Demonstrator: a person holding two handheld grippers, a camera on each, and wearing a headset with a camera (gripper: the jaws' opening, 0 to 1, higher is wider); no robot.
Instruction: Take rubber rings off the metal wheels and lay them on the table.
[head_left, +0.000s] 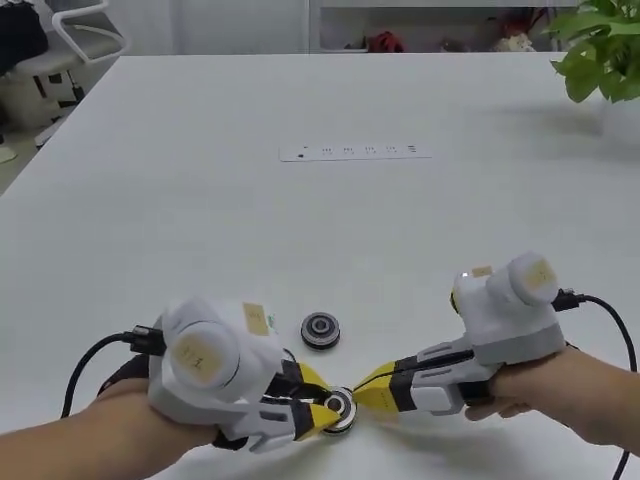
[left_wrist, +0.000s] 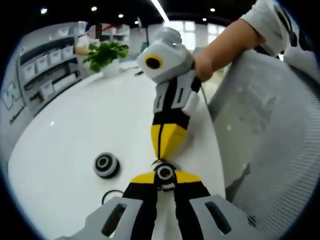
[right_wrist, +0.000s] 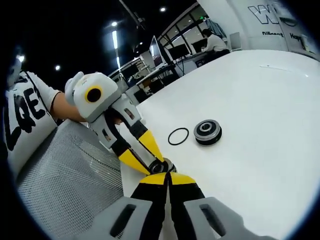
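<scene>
- The left gripper (head_left: 315, 408) is clamped on a metal wheel (head_left: 339, 405), which we hold just above the table (head_left: 300, 220) at its near edge; in the left gripper view the wheel sits squarely between the yellow tips
- The right gripper (head_left: 368, 398) meets it head-on from the other side; its jaws are pressed together and the tips touch the wheel's rim; we cannot tell whether a bit of rubber is caught between them
- We judge the task partly done; one loose rubber ring (right_wrist: 169, 137) already lies flat on the table
- A second wheel (head_left: 320, 330) rests just beside that ring, a little beyond both grippers and apart from them; its outer band looks dark, so we think it may yet carry rubber
- What is left, as we read it: peel the ring from the held wheel and lay it down; then deal with the second wheel
</scene>
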